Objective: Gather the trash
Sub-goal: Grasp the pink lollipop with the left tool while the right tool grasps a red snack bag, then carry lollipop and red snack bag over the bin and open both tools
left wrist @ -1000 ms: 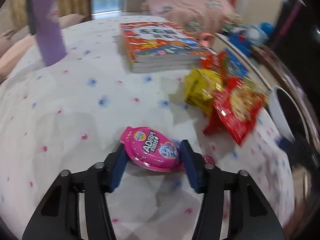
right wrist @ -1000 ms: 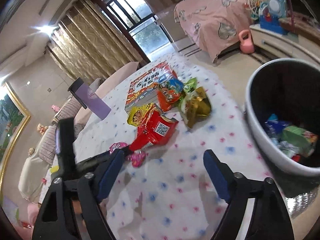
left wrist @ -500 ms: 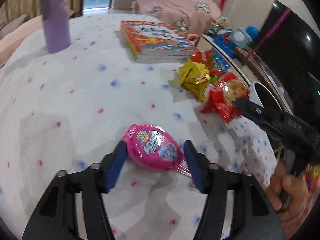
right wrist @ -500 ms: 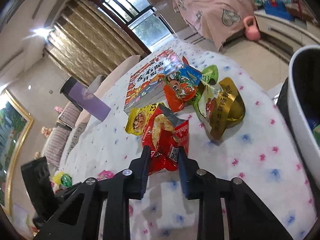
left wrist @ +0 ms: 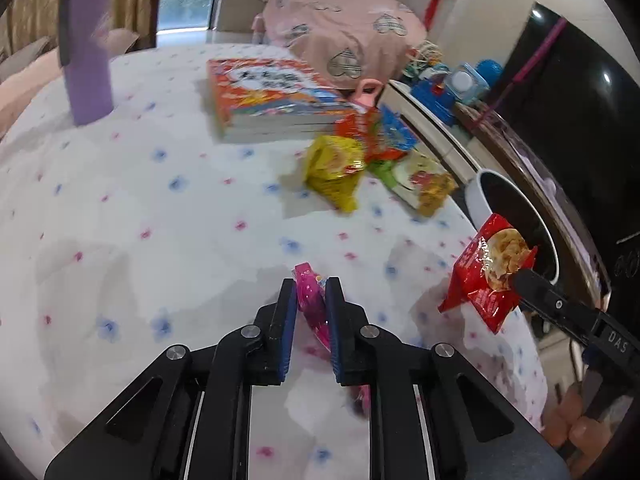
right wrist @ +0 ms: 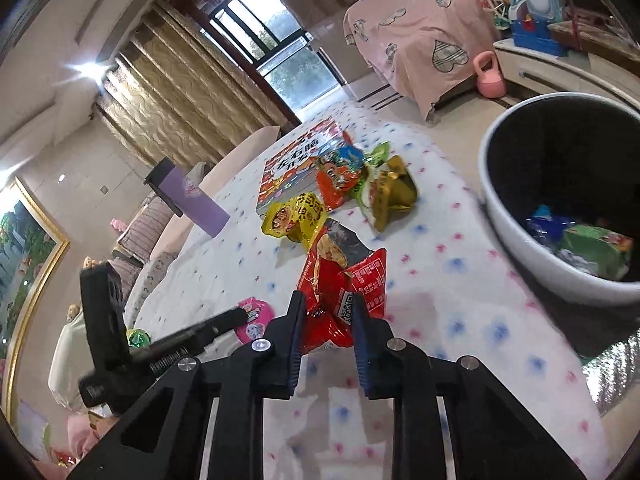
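My left gripper [left wrist: 311, 283] has its jaws closing on a pink candy wrapper [left wrist: 309, 300], squeezed edge-up between the blue pads just above the dotted tablecloth. In the right wrist view the wrapper [right wrist: 256, 316] shows at the left gripper's tip. My right gripper [right wrist: 328, 300] has its jaws closing on a crumpled red snack bag [right wrist: 344, 268], pads pressing its lower end. The left wrist view shows that bag [left wrist: 486, 276] held up at the table's edge, in front of the white bin [left wrist: 476, 200]. The bin [right wrist: 520, 240] holds a few wrappers.
A yellow bag [right wrist: 292, 216], an orange-blue bag [right wrist: 340, 176] and a gold-green bag [right wrist: 388, 192] lie on the table beside a stack of books [left wrist: 272, 96]. A purple bottle [left wrist: 86, 56] stands at the far left. A person's hand [left wrist: 576, 420] grips the right tool.
The left jaws closed on the pink wrapper, pinching it narrow and raising it. The right jaws closed on the red bag and drew it away from the other bags.
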{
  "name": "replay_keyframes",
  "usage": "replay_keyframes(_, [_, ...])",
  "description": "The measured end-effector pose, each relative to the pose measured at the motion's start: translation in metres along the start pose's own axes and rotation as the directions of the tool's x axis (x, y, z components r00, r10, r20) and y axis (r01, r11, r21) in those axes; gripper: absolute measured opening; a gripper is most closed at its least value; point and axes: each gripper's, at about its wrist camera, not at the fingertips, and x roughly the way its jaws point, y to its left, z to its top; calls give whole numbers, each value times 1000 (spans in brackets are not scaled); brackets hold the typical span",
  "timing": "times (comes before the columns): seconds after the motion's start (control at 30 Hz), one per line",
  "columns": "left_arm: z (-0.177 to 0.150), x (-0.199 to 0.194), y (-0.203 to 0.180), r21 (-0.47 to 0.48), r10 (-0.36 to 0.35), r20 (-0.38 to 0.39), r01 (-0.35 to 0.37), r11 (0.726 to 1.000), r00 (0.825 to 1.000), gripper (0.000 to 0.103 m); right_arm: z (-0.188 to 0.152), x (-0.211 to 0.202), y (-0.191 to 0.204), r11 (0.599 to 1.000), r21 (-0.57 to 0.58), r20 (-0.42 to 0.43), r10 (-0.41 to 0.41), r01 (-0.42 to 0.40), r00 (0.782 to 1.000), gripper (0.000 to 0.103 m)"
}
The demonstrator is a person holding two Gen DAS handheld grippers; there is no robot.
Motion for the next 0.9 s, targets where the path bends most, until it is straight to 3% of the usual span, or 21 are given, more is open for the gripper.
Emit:
replay_keyframes(0.03, [-1, 0, -4, 7, -7, -2, 7, 1000, 1000, 13, 0, -5, -1, 1000, 1, 6, -2, 2, 1000, 21])
replay_keyframes(0.07, [-2, 2, -8, 6, -18, -12, 18, 1000, 1000, 13, -1, -11, -3, 1000, 2, 13, -5, 5, 1000, 7])
replay_keyframes(0.23, [-9, 4, -19, 1, -30, -37, 30, 1000, 999, 16, -2, -26, -8, 1000, 7, 29, -19, 19, 999, 6])
replay_keyframes(0.27, [-11, 5, -18, -11, -31, -47, 30, 999, 998, 25, -3, -27, -8, 1000, 2, 29, -22, 22, 999, 6])
replay_keyframes(0.3, [-14, 5, -18, -23, -34, -57, 33, 999, 998, 44, -3, -27, -8, 1000, -1, 27, -25, 25, 999, 6])
replay_keyframes(0.37, [-20, 2, -19, -44, -27, -53, 25, 999, 998, 58, -6, -27, -9, 1000, -6, 21, -30, 31, 999, 6])
replay_keyframes(0.43, [-24, 3, -21, -40, -6, -67, 4, 999, 998, 64, -8, -26, -11, 999, -13, 17, -38, 38, 999, 6])
replay_keyframes(0.47, [-27, 4, -21, -44, 6, -84, -10, 999, 996, 77, -10, -25, -11, 999, -16, 18, -39, 39, 999, 6])
replay_keyframes(0.5, [-31, 5, -20, -53, 20, -95, -25, 998, 995, 81, -11, -25, -12, 999, -17, 17, -39, 39, 999, 6])
replay_keyframes(0.6, [-39, 7, -28, -17, 49, -80, -51, 999, 996, 77, -16, -28, -13, 999, -18, 21, -43, 44, 999, 5])
replay_keyframes(0.63, [-41, 9, -33, 7, 67, -73, -67, 998, 995, 69, -16, -29, -14, 999, -17, 23, -44, 45, 999, 5])
replay_keyframes(0.67, [-42, 10, -39, 41, 84, -64, -82, 996, 994, 52, -17, -30, -15, 999, -15, 26, -43, 44, 999, 5])
replay_keyframes(0.7, [-43, 11, -45, 64, 91, -62, -87, 994, 994, 43, -17, -31, -15, 999, -13, 27, -42, 43, 999, 5])
replay_keyframes(0.83, [-43, 13, -56, 103, 67, -63, -60, 993, 996, 38, -20, -34, -16, 999, -13, 29, -38, 38, 999, 5])
replay_keyframes(0.87, [-43, 12, -58, 100, 46, -64, -40, 994, 997, 20, -20, -35, -15, 999, -15, 31, -37, 37, 999, 5])
replay_keyframes(0.9, [-43, 12, -59, 96, 25, -70, -19, 995, 997, 21, -20, -36, -15, 999, -16, 33, -36, 37, 999, 5])
